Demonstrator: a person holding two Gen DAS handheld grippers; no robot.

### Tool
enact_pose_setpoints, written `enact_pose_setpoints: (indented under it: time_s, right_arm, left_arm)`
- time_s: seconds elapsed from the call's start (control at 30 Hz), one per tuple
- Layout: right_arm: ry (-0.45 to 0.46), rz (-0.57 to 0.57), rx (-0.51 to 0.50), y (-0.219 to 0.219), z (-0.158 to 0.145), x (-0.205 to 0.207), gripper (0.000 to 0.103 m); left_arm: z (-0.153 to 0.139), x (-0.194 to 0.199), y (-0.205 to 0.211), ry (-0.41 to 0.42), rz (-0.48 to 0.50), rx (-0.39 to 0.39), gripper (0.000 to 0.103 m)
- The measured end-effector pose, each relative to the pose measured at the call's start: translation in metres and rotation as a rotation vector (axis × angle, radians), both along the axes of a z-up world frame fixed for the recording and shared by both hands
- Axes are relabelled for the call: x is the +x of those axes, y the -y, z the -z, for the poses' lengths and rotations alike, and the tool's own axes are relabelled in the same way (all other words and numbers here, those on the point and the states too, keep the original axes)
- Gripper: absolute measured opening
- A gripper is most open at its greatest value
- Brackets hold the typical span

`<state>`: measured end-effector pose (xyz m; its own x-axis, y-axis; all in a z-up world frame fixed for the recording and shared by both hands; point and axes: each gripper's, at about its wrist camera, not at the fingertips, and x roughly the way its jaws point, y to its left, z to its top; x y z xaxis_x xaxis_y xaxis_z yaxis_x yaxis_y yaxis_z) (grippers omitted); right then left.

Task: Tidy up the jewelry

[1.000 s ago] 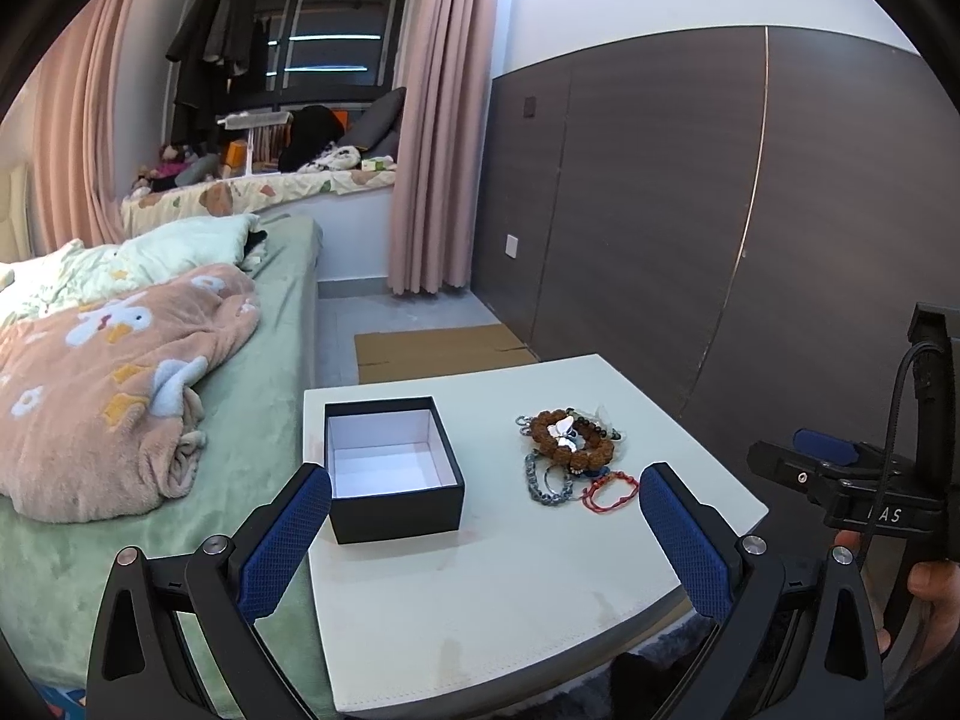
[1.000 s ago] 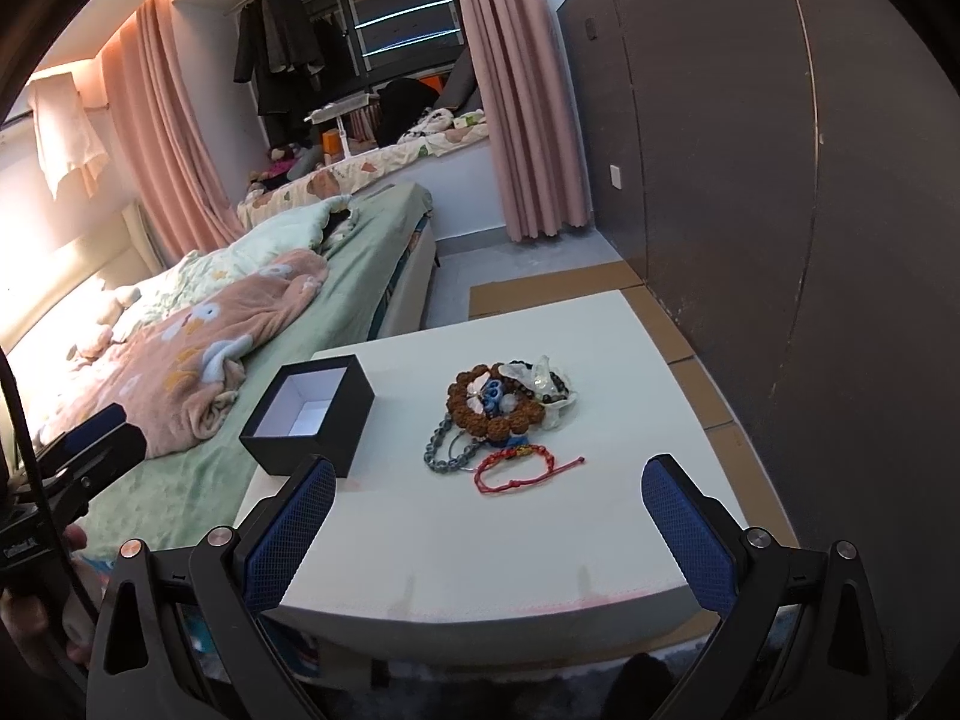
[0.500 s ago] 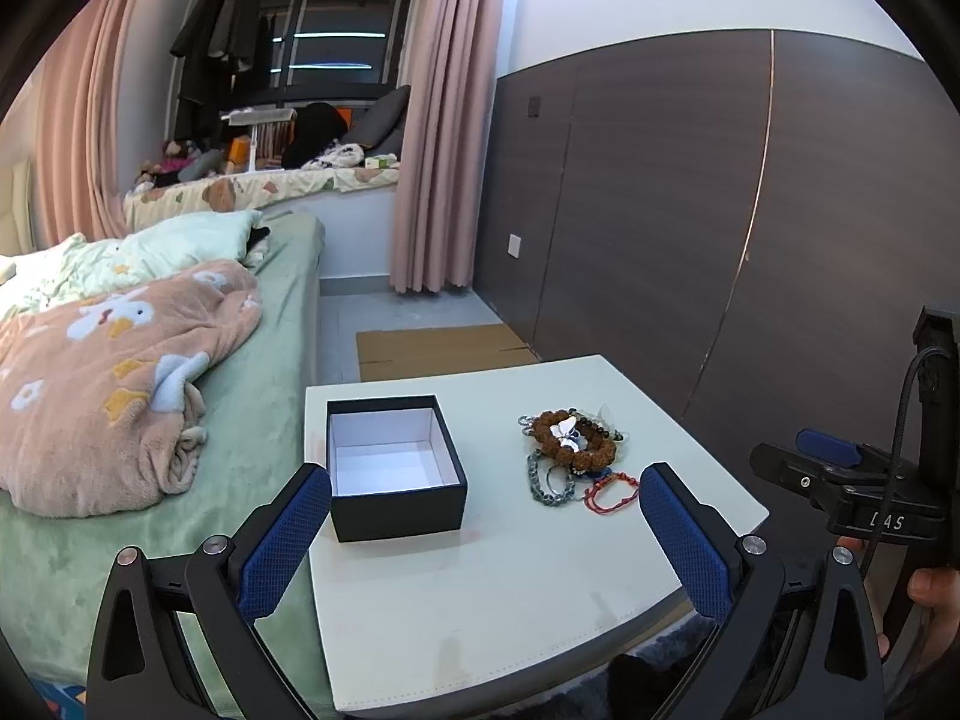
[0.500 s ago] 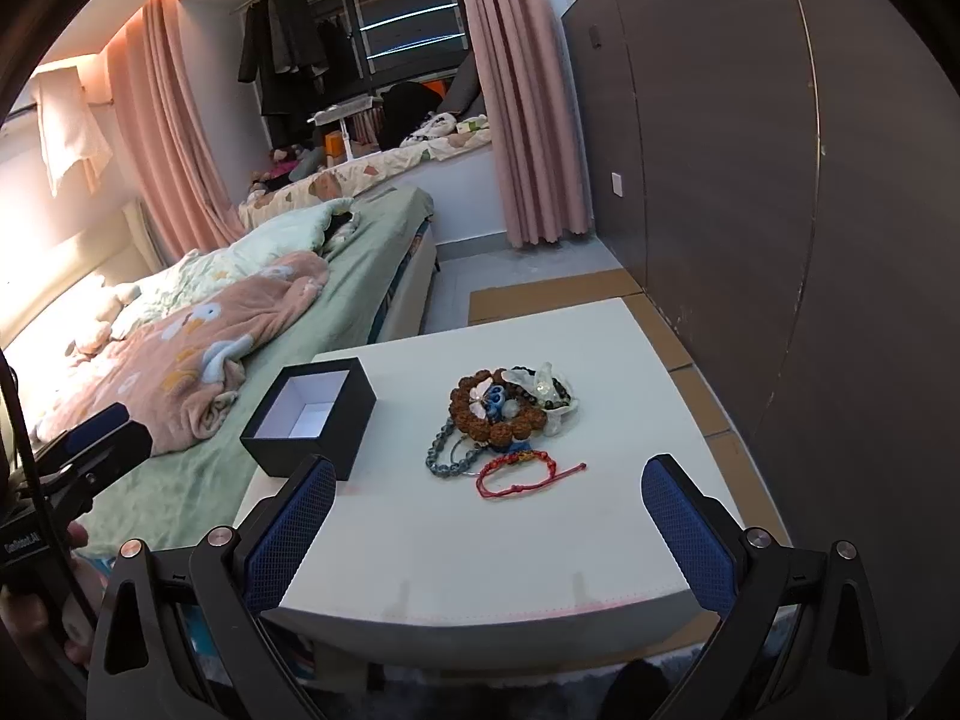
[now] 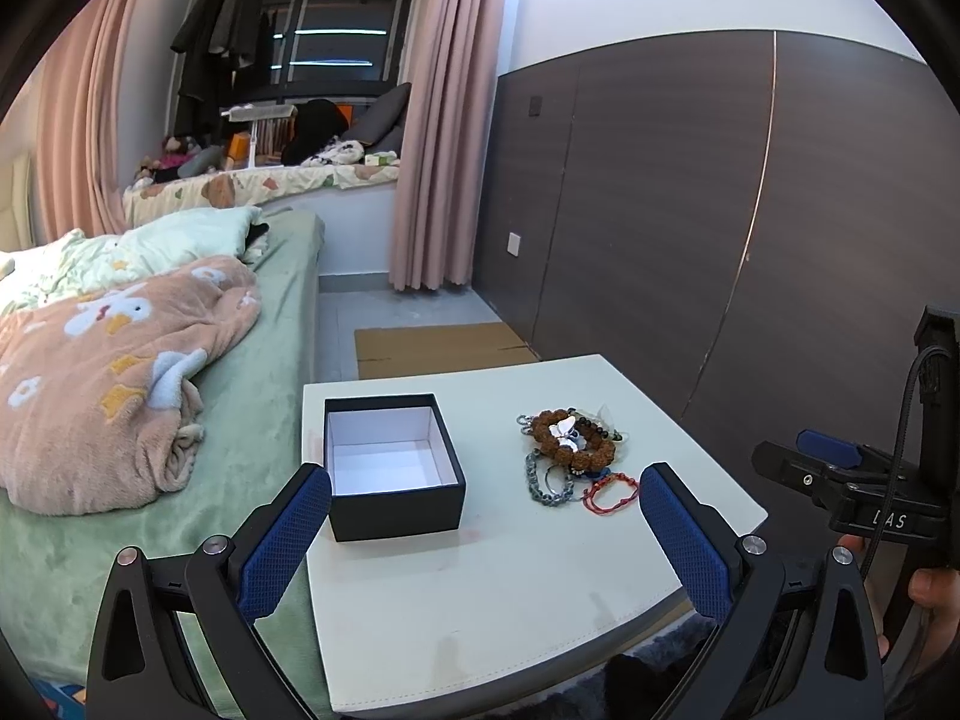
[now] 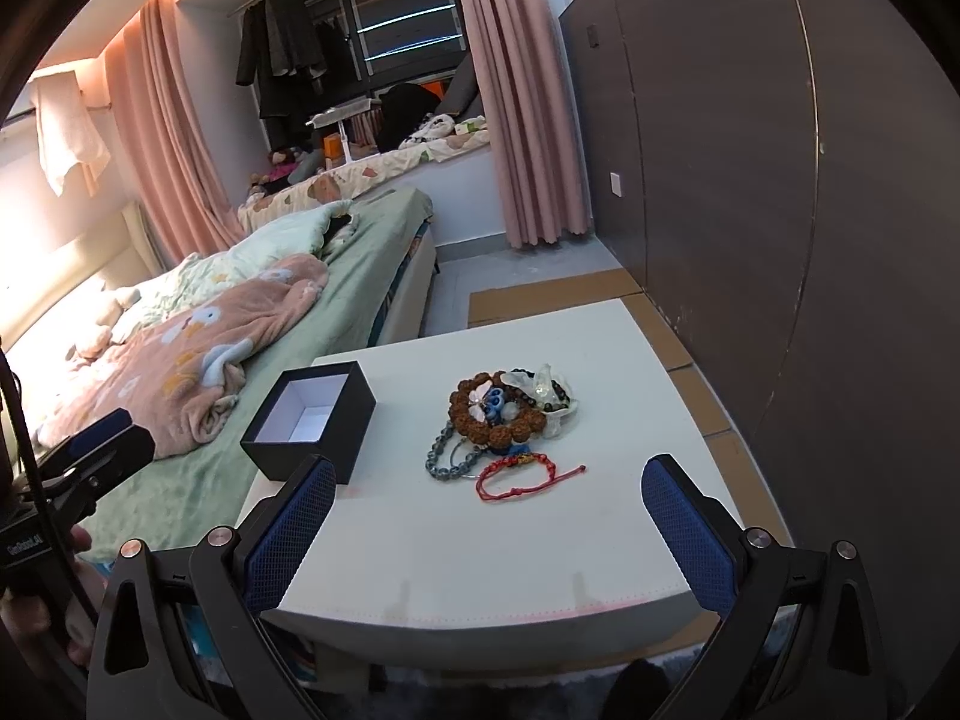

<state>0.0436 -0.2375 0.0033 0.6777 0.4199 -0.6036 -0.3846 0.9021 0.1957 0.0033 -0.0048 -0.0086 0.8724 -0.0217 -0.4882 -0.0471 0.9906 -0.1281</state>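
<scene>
Left wrist view: looks down into the box (image 5: 393,468) far enough to show its white floor and all four inner walls. The right gripper shows at the right edge from the side, with a cable and a hand (image 5: 924,606) on its handle. Right wrist view: box (image 6: 312,420) seen cornerwise, only part of the white lining visible; the jewelry pile (image 6: 504,414) reads more clearly here. The left gripper's dark body sits at the left edge.

Left gripper (image 5: 483,531): blue pads wide apart, nothing between them, held above the near edge of the table (image 5: 480,588). Right gripper (image 6: 489,531): pads likewise spread wide, empty, above the near edge.

Jewelry lies in a loose heap on the white table, right of the box and apart from it. A bracelet of knobbly brown beads (image 6: 498,414) on top, ring-shaped, with a small white butterfly-shaped piece and something blue inside the ring. Crumpled clear plastic with dark beads lies against its far right side. A grey bead strand (image 6: 441,459) trails from the near left. A thin red cord bracelet (image 6: 519,474), knotted, lies nearest the grippers, one end stretched right.

Box: square, matte black outside, open, no lid. Table top smooth, pale, with a stitched front edge. Bed (image 5: 264,360) with a green cover and a fleecy pink blanket (image 5: 102,360) sits left of the table.
</scene>
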Motion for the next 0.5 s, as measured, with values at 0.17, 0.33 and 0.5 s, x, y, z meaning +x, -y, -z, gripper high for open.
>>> enact_pose_setpoints:
  time_s: [0.17, 0.33, 0.5]
  right_arm:
    - [-0.001, 0.0, 0.0, 0.0, 0.0, 0.0, 0.103]
    - [-0.002, 0.002, 0.006, 0.0, -0.001, 0.0, 0.103]
    - [-0.018, 0.024, 0.048, 0.009, -0.004, 0.007, 0.103]
  left_arm:
    - [0.001, 0.002, 0.0, 0.0, 0.001, -0.004, 0.102]
    - [0.002, 0.008, 0.002, -0.006, 0.006, -0.023, 0.102]
    - [0.0, 0.021, 0.005, -0.006, 0.022, -0.085, 0.102]
